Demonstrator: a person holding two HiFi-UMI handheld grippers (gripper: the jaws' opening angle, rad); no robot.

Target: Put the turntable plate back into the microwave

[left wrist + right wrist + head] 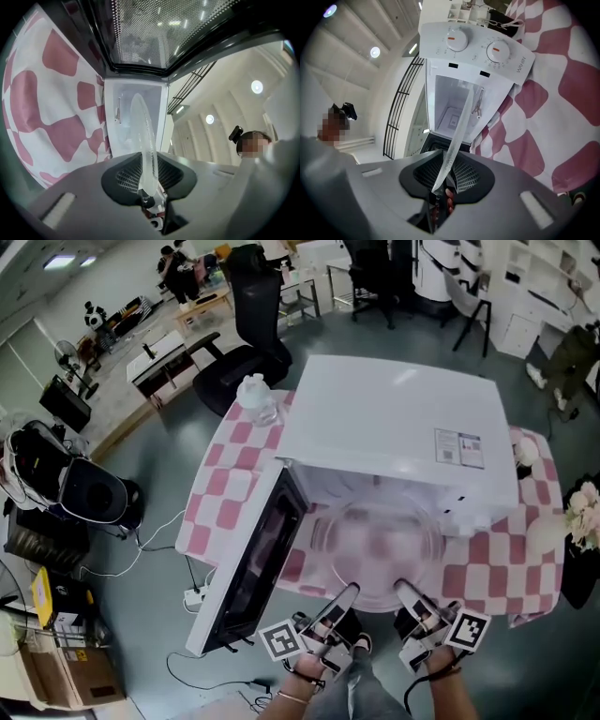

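The turntable plate (377,538), a clear glass disc, was held roughly level at the mouth of the open microwave (394,427), its far edge seemingly just under the front lip of the cavity and not yet set down. The left gripper (344,596) and the right gripper (406,591) were each clamped on the near rim, side by side, with the glass seen edge-on between the pads in both gripper views. The plate was judged stiff, fairly heavy for its thinness, smooth enough to slip, and liable to chip or crack if knocked. A hold at the rim was the only one offered, and two holds well spread along the near edge were judged best for keeping it from sagging forward. Room was bounded on the left by the open door (251,563), swung out over the checked tablecloth (225,488), and on the right by the control panel with its two knobs (457,40). The cavity (452,110) looked only a little wider than the plate, so a centred, level entry was thought necessary. A plastic bottle (258,399) stood well clear behind.
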